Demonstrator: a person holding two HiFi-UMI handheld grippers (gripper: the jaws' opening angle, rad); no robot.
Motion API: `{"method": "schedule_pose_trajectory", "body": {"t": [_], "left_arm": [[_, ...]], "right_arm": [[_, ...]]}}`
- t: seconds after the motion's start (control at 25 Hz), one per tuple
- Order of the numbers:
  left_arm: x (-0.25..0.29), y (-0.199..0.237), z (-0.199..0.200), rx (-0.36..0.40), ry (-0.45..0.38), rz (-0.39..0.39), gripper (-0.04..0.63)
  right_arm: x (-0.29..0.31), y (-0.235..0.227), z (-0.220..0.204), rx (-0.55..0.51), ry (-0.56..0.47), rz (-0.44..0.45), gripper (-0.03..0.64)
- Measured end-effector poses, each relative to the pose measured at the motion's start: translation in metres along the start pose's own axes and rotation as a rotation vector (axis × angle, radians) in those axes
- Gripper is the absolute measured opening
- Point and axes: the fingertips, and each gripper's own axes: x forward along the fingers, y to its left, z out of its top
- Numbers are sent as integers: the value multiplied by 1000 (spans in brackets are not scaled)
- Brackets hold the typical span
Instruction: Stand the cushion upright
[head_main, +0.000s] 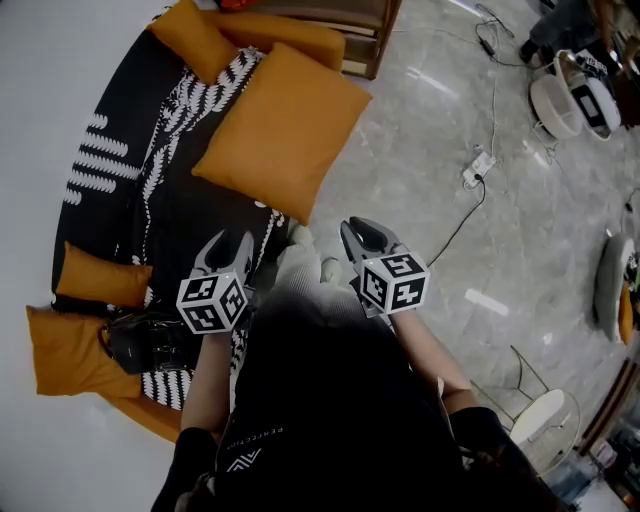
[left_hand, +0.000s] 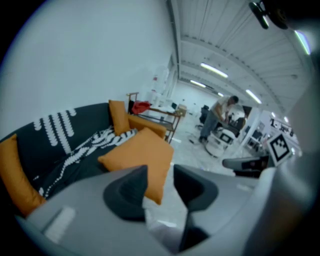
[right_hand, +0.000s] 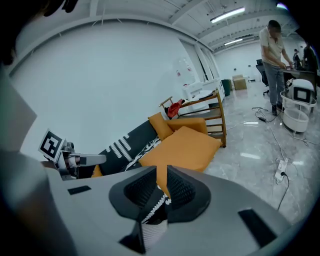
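A large square orange cushion (head_main: 285, 130) lies flat on the dark sofa (head_main: 150, 200), one corner hanging over the seat's front edge. It also shows ahead of the jaws in the left gripper view (left_hand: 140, 155) and in the right gripper view (right_hand: 182, 147). My left gripper (head_main: 232, 245) is short of the cushion's near corner, jaws apart with nothing between them (left_hand: 160, 175). My right gripper (head_main: 360, 232) hovers beside it over the floor, level with that corner. Only a narrow gap separates its jaws, and the gap is empty (right_hand: 161, 177).
Smaller orange cushions lean at the sofa's far end (head_main: 200, 35) and near end (head_main: 105, 280), beside a black bag (head_main: 150, 340). A wooden rack (head_main: 350, 30) stands past the sofa. A power strip with cable (head_main: 478, 165) lies on the glossy floor. A person (right_hand: 272, 50) stands far off.
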Motion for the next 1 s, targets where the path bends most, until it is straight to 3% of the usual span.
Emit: {"method": "schedule_pose_trajectory", "body": {"t": [0.64, 1.0], "left_arm": [[63, 65, 12, 11, 90, 34, 262], [119, 117, 28, 59, 184, 38, 310]], "right_arm": [[61, -13, 5, 53, 74, -30, 154], [115, -22, 11, 94, 139, -46, 173]]}}
